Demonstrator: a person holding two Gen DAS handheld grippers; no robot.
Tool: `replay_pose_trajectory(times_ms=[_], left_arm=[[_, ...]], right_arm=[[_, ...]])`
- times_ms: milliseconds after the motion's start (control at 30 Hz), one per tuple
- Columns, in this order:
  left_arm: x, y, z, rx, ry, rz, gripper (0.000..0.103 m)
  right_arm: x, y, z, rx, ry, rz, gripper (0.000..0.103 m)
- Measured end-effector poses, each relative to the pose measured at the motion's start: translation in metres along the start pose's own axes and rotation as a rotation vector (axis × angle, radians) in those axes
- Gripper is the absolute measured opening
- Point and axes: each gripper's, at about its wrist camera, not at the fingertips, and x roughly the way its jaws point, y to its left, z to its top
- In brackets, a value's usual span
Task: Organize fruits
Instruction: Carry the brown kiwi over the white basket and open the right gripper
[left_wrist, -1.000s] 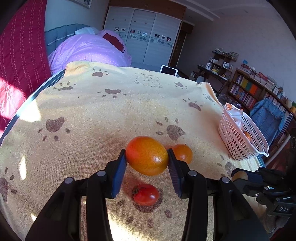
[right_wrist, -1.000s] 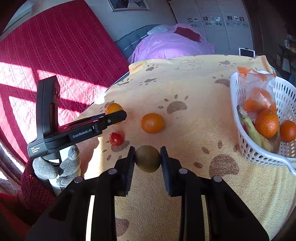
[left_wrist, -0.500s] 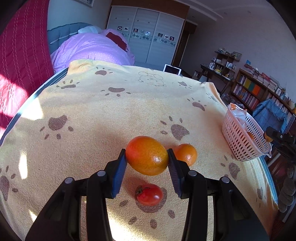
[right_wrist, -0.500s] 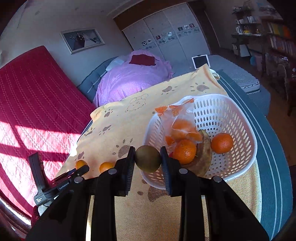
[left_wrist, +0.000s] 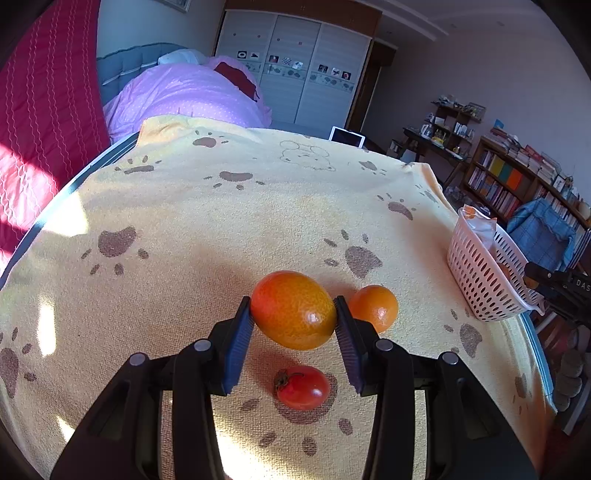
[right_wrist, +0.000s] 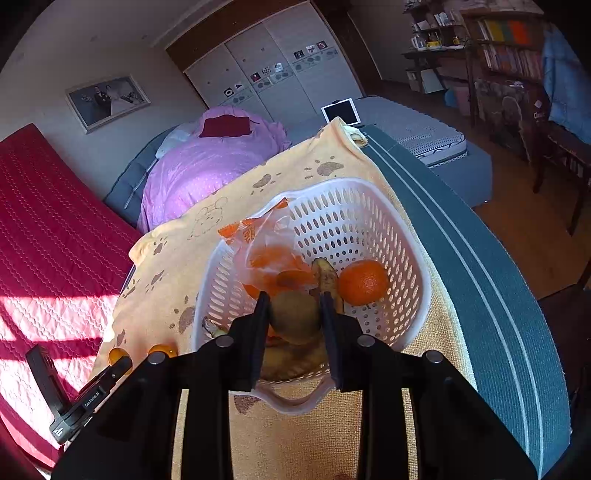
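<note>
My left gripper (left_wrist: 293, 325) is shut on an orange-red mango (left_wrist: 294, 309), held a little above the yellow paw-print cloth (left_wrist: 221, 229). Below it lies a red tomato (left_wrist: 303, 387), and an orange (left_wrist: 373, 307) sits just right of the mango. My right gripper (right_wrist: 293, 321) is shut on a brown kiwi (right_wrist: 295, 316) and hangs over the white basket (right_wrist: 413, 258). In the basket lie an orange (right_wrist: 363, 282), a dark banana (right_wrist: 327, 275) and a plastic bag of oranges (right_wrist: 269, 251). The basket (left_wrist: 480, 280) stands at the cloth's right edge in the left wrist view.
The cloth covers a bed with a grey striped edge (right_wrist: 472, 280). A pink duvet (left_wrist: 184, 96) lies at the far end, a red quilt (right_wrist: 48, 240) to the left. A tablet (right_wrist: 341, 111) lies beyond the cloth. Bookshelves (left_wrist: 517, 184) stand at the right.
My right gripper has carried the kiwi from the middle of the cloth rightward to over the basket, rolling as it went. The left gripper has kept still with the mango.
</note>
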Motion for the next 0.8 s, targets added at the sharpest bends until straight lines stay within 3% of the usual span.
replay_pose_trajectory(times_ms=[167,800], left_arm=[[0.0,0.0,0.0,0.0,0.0,0.0,0.044],[-0.003,0.002,0.0,-0.014,-0.026,0.033,0.044]], right_arm=[[-0.005,-0.001,0.001,0.018,-0.033,-0.004,0.04],[-0.02,-0.006,0.005,0.054,-0.107,-0.031,0.041]])
